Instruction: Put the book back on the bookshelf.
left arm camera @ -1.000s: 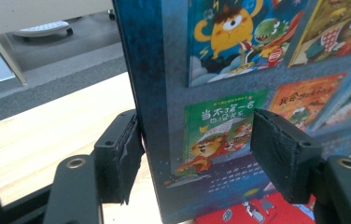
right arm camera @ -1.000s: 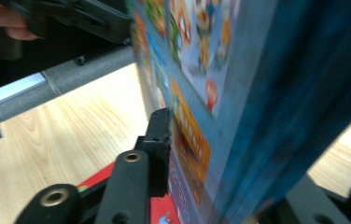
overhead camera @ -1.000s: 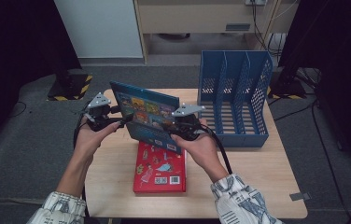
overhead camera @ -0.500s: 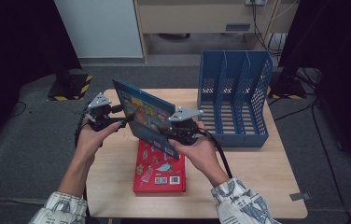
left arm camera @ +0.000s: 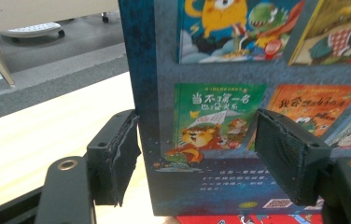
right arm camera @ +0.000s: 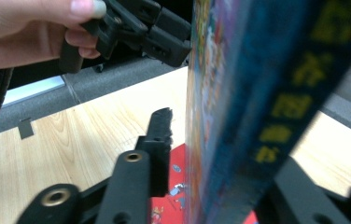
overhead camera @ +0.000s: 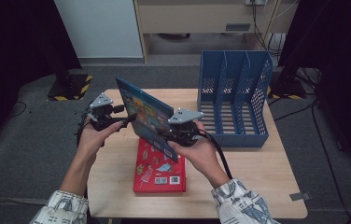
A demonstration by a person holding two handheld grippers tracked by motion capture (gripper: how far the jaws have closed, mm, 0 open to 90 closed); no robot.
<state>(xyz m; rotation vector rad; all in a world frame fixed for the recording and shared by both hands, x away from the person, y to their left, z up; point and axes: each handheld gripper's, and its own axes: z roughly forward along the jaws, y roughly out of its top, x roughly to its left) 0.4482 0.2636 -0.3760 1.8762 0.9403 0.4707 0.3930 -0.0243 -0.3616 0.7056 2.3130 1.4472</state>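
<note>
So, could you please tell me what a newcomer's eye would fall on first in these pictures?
Most striking is the blue hardcover picture book standing upright above the middle of the pale wooden table, between the left tongs and right tongs. Beneath it a red picture book lies flat. To the right stands a blue perforated plastic file rack.

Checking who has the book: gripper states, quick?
Left gripper: open, fingers just widened.
Right gripper: blue book between fingers, just widened; grip unclear.

A light wooden desk (overhead camera: 257,186) stands on a grey carpet floor (overhead camera: 33,154). Behind it is a white cabinet (overhead camera: 99,28) and a tan cupboard (overhead camera: 197,16). The sides of the room are dark.
</note>
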